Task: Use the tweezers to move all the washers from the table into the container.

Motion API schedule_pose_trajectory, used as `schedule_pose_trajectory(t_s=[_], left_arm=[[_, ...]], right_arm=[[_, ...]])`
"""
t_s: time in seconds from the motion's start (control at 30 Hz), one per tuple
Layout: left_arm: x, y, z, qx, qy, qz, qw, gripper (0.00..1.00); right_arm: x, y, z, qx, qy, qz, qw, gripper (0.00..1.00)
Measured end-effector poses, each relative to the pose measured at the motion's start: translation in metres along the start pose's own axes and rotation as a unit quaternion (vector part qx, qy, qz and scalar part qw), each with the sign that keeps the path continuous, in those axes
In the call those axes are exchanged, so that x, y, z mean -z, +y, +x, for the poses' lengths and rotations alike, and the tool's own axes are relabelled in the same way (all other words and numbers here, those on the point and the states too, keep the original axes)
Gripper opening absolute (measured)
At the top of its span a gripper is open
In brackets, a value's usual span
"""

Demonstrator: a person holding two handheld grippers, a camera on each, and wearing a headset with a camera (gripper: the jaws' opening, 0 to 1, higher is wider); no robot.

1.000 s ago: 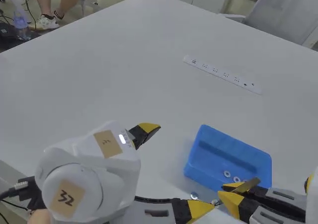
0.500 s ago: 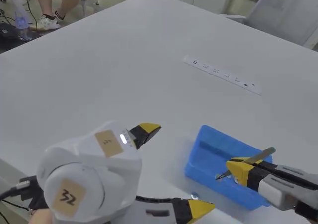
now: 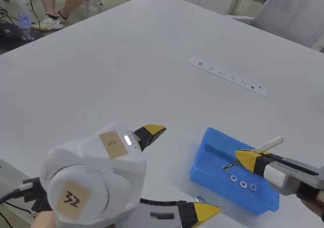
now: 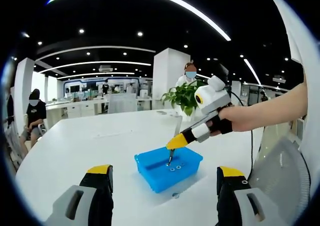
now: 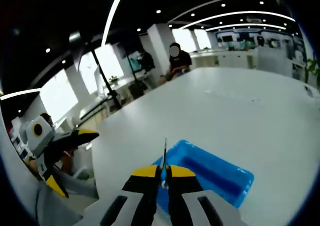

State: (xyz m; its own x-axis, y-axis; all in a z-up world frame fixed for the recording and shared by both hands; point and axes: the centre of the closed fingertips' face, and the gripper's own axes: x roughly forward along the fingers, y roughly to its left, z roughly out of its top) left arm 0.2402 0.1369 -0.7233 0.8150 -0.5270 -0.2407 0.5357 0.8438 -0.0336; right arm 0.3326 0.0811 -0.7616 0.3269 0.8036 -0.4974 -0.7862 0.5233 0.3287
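Washers (image 3: 243,184): flat rings, blue container (image 3: 212,152)

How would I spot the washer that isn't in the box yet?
On the white table sits a blue container. One small metal washer lies on the table beside its wall; the other washers lie inside.

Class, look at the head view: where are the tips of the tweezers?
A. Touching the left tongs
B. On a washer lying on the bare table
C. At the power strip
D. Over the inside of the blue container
D: the tweezers, clamped in the right tongs, point down over the blue container, just beside the washers lying in it.
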Motion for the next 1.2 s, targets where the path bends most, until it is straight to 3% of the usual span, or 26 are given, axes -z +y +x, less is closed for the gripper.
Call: schedule_pose_trajectory(t_s=[0.43,0.73,1.2], left_arm=[[0.001,0.0,0.0,0.001,0.002,0.0,1.0,0.87],[0.002,0.0,0.0,0.002,0.005,0.0,1.0,0.87],[0.002,0.001,0.0,-0.002,0.003,-0.001,1.0,0.87]], right_arm=[[0.015,-0.024,0.018,0.024,0.032,0.014,0.9991,0.04],[0.028,-0.039,0.028,0.037,0.054,-0.002,0.9978,0.04],[0.033,-0.045,0.031,0.041,0.067,-0.023,0.9966,0.04]])
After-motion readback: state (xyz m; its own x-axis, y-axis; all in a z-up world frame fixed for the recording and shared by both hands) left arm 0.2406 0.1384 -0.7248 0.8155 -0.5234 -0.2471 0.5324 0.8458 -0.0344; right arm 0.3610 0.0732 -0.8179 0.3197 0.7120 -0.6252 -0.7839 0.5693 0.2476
